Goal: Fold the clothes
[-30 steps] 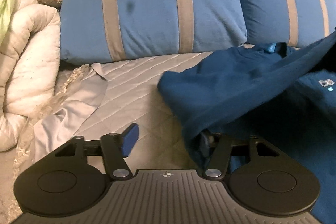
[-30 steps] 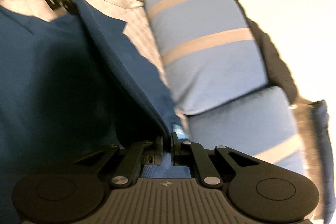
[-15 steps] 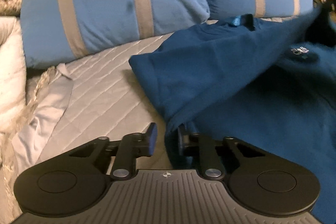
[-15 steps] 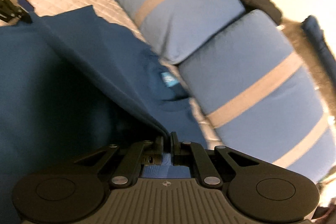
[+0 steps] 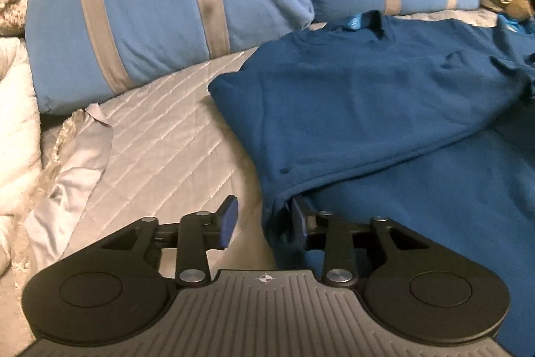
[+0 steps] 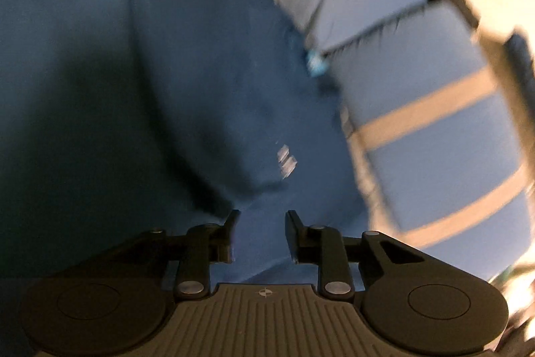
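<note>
Dark blue shirt [image 5: 367,96] lies spread on the grey quilted bedspread [image 5: 160,122], collar end just below the two blue striped pillows [image 5: 160,9], one side folded over onto the body. Left gripper [image 5: 264,219] at the shirt's near folded edge, jaws opening, hem between them but pads not pressing it. Right gripper [image 6: 261,235] over the shirt's pillow-side part, jaws opening, released; view blurred, seemingly only flat cloth beneath.

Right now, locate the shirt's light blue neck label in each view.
Left wrist: neck label at top centre, on the collar just below the striped pillows.
Right wrist: blurred, right of centre, against the pillows.
Shared landmark: the striped pillows.
</note>
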